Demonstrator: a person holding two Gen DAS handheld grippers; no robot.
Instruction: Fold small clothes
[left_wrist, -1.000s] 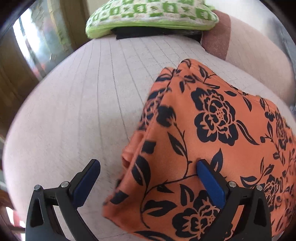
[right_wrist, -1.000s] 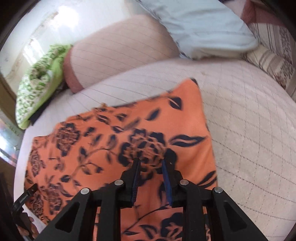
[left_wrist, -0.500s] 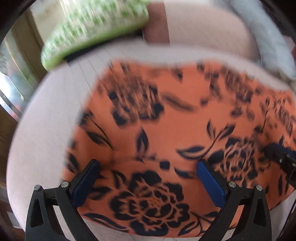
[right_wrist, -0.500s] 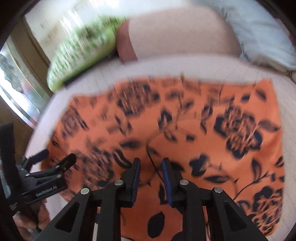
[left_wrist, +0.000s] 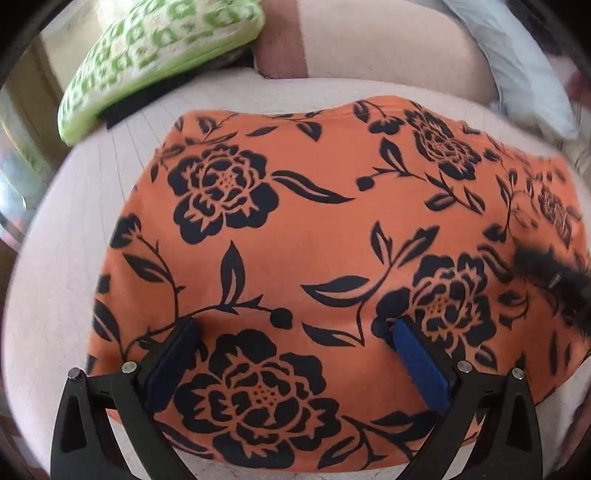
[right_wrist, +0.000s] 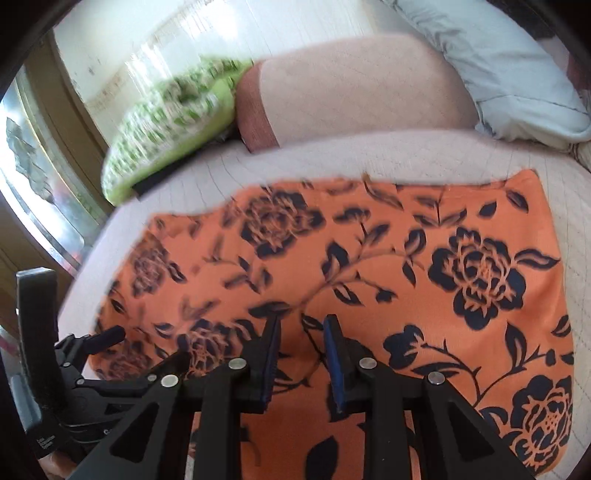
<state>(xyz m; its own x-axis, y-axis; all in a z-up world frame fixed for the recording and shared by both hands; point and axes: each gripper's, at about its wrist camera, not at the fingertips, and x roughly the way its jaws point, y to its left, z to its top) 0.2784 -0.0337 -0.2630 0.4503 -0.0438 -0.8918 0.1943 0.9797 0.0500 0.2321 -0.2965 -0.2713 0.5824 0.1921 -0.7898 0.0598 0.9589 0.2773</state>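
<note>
Soft orange floral cloth (left_wrist: 314, 258) lies flat on quilted bedding (left_wrist: 55, 277); left tongs (left_wrist: 291, 332) spread wide, right tongs (right_wrist: 301, 328) narrowly apart.

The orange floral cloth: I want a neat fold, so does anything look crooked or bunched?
Mostly flat. The orange floral cloth has a wavy far edge, dipping near the middle, so it isn't squared yet.

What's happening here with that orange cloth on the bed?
A person is folding an orange floral garment spread on a quilted bed, using two hand-held grippers. The left gripper is wide open over the near edge. The right gripper has its fingers close together above the fabric, with a small gap. Neither is clearly pinching the cloth.
</note>
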